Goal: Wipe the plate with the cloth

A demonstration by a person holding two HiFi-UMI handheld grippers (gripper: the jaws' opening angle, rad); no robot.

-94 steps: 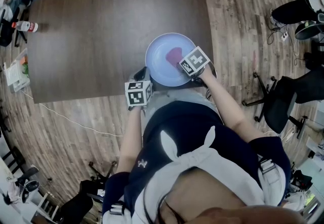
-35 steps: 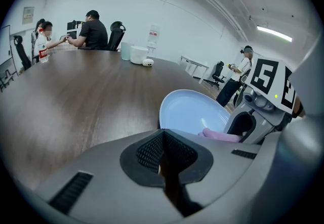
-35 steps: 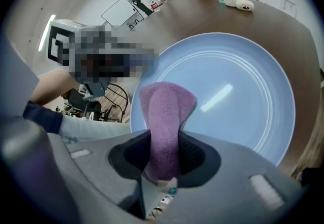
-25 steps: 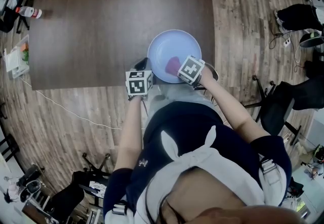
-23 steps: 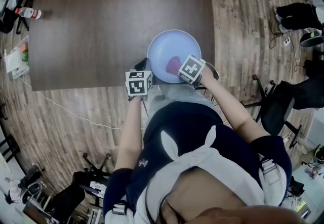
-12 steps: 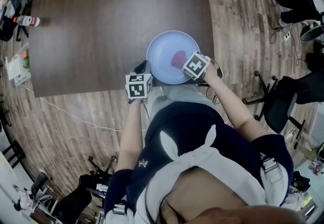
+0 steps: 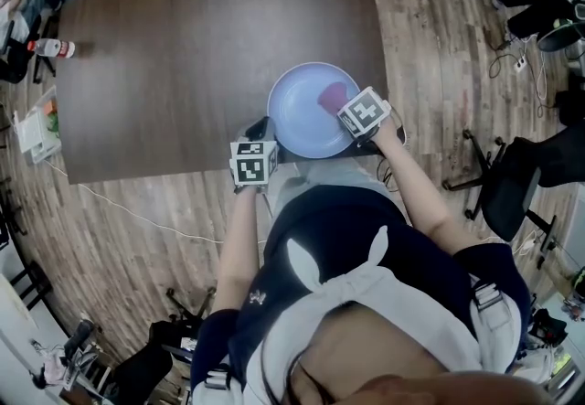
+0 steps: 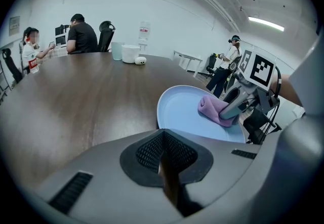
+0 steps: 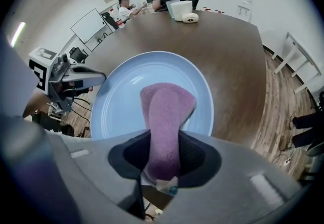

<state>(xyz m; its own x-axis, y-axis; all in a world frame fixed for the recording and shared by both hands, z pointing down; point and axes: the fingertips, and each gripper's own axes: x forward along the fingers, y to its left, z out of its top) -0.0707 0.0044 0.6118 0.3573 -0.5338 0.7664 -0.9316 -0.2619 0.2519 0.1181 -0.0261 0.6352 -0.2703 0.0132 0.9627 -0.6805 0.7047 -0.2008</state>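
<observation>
On round plate (image 7: pixel 294 120), fuzzy folded cloth (image 7: pixel 332 97)

From the head we look steeply down on the tabletop (image 7: pixel 183 56) from well above. The camera on our left hand-held gripper (image 7: pixel 260 131) looks low across it from the near edge, and the one on our right hand-held gripper (image 7: pixel 343 104) looks down from close by. All three views share the plate (image 7: pixel 302 115).

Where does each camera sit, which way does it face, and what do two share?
Head view: on the person's head, facing steeply down at plate, cloth, table; torso, left claw, right claw show.
Left gripper view: on left claw, facing across table toward plate; its shut jaws show.
Right gripper view: on right claw, facing down onto plate; its jaws grip the cloth.
Shared: all see plate and cloth.
</observation>
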